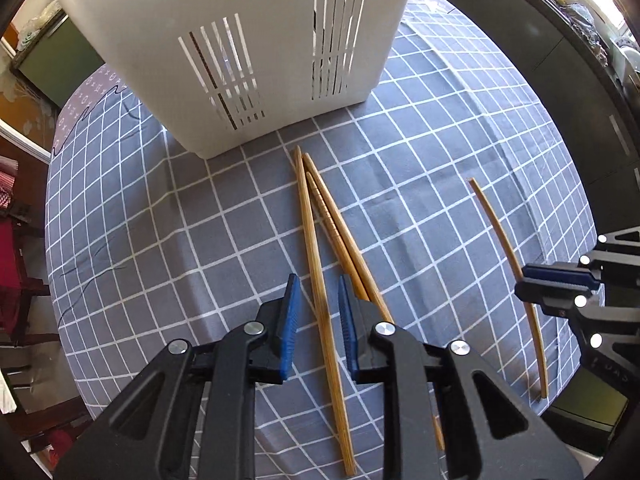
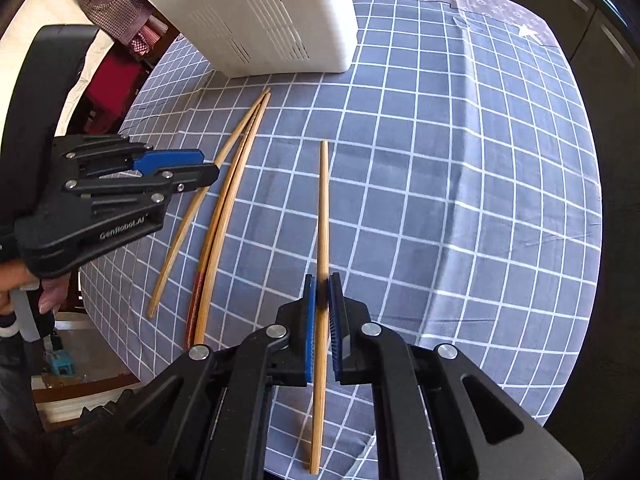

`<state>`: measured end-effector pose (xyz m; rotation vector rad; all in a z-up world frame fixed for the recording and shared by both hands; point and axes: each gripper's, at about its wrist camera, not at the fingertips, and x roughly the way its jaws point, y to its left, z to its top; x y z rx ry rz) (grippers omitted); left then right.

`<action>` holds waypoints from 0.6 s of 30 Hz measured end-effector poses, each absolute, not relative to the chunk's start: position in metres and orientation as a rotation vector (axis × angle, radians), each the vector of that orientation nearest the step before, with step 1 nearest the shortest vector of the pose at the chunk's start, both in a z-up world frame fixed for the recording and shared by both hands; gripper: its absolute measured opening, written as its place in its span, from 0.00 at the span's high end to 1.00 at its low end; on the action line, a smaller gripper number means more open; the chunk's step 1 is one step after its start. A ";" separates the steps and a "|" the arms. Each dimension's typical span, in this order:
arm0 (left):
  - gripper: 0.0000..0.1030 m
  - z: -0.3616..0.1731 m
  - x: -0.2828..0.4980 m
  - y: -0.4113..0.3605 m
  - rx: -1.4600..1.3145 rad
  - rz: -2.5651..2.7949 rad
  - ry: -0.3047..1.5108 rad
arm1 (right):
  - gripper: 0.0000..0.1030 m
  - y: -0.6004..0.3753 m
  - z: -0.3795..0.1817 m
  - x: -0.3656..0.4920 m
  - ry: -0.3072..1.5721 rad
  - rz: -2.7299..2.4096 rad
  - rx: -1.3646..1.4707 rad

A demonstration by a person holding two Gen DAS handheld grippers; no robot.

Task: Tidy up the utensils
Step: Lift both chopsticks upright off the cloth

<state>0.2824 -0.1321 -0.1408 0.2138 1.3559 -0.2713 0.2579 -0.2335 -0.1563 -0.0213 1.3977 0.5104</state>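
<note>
Three wooden chopsticks (image 1: 320,240) lie together on the grey checked tablecloth, in front of a white slotted utensil holder (image 1: 256,52). My left gripper (image 1: 318,286) is open, its blue pads on either side of one chopstick of the bunch. A single chopstick (image 2: 323,216) lies apart to the right. My right gripper (image 2: 322,286) is shut on it near its middle. In the right wrist view the bunch (image 2: 224,208) lies left and the holder (image 2: 272,16) stands at the back. The right gripper (image 1: 560,280) also shows in the left wrist view, over the single chopstick (image 1: 504,240).
The round table's edge curves close on all sides, with dark cabinets (image 1: 560,80) beyond on the right. Chairs and red cloth (image 2: 116,76) stand off the table's left side. A hand (image 2: 24,280) holds the left gripper's handle.
</note>
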 end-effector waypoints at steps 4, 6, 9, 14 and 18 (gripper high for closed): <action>0.81 -0.148 0.289 -0.139 0.226 -0.257 1.395 | 0.93 -0.246 -0.154 0.258 1.387 0.523 -0.003; 0.81 -0.150 0.291 -0.140 0.235 -0.249 1.398 | 0.93 -0.260 -0.148 0.255 1.380 0.528 0.004; 0.85 -0.151 0.291 -0.143 0.237 -0.251 1.405 | 0.93 -0.265 -0.142 0.254 1.373 0.537 0.010; 0.94 -0.146 0.292 -0.146 0.255 -0.247 1.394 | 0.93 -0.269 -0.135 0.252 1.362 0.546 0.018; 0.94 -0.121 0.285 -0.138 0.235 -0.255 1.337 | 0.93 -0.276 -0.117 0.245 1.335 0.558 0.020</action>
